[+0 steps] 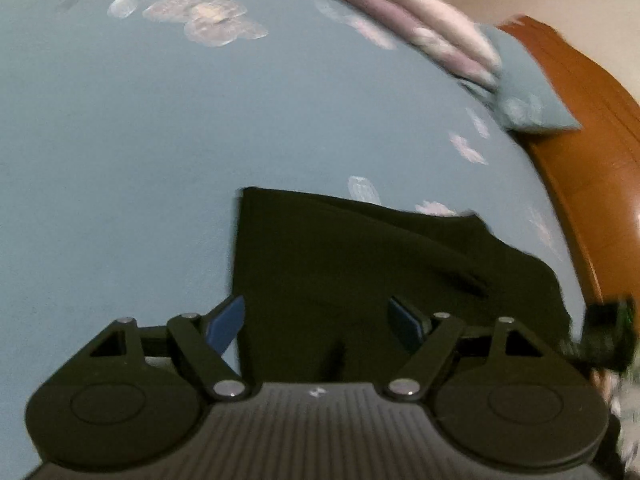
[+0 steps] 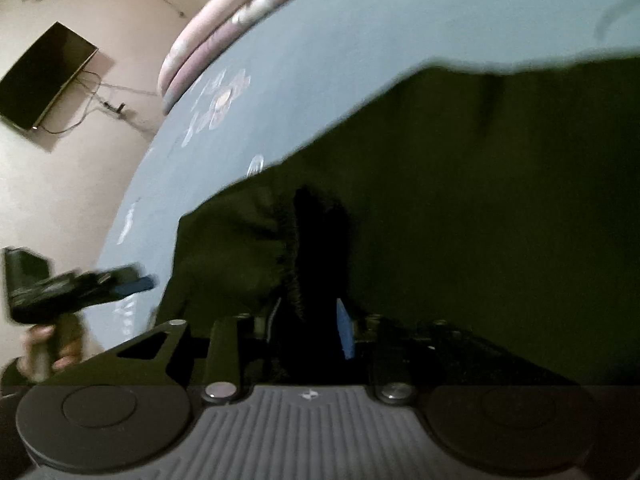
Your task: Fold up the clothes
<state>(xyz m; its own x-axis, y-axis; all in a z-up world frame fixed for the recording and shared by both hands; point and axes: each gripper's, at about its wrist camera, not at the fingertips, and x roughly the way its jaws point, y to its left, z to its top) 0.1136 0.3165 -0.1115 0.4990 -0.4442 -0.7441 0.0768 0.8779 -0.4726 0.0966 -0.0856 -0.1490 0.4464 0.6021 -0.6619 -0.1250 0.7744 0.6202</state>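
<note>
Left wrist view shows one dark garment (image 1: 360,264) lying on the blue sheet (image 1: 140,140), straight ahead of the left gripper (image 1: 320,320), whose jaws stand spread with nothing between them, the cloth's left edge just inside one blue pad. The garment's long axis seems to run away toward the wooden bed frame (image 1: 580,168). On the right wrist view, the right gripper (image 2: 316,320) sits right on the cloth with a bunched fold between its narrow jaws; whether they pinch it I cannot tell. I count one garment, two grippers, one wall screen (image 2: 44,76). The right is the nearer.
</note>
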